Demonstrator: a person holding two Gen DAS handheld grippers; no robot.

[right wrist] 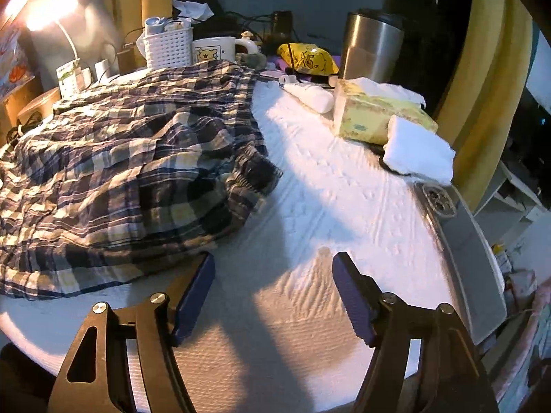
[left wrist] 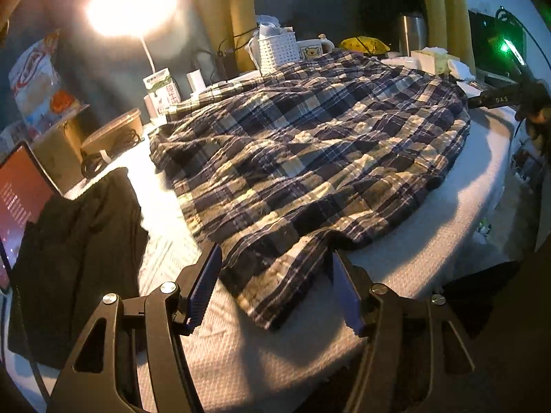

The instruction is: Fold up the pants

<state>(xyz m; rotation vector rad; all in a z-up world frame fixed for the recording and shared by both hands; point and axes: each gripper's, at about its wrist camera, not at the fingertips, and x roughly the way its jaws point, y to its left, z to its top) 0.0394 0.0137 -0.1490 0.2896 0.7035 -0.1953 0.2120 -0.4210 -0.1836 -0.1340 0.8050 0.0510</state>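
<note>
A black handle [left wrist: 496, 99] at the right edge bears what looks like "DAS".

On the bench [right wrist: 344, 179] the pants [right wrist: 131, 158] spread at 10 o'clock, the basket [right wrist: 168, 48] and mug [right wrist: 213, 50] behind them at 12, the tissue box [right wrist: 365, 117] at 2, the lamp [right wrist: 51, 10] at 11.

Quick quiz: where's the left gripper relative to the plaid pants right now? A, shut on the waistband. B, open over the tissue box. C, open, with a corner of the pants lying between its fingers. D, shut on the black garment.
C: the left gripper is open, and a corner of the plaid pants lies between its fingers, not clamped.
</note>
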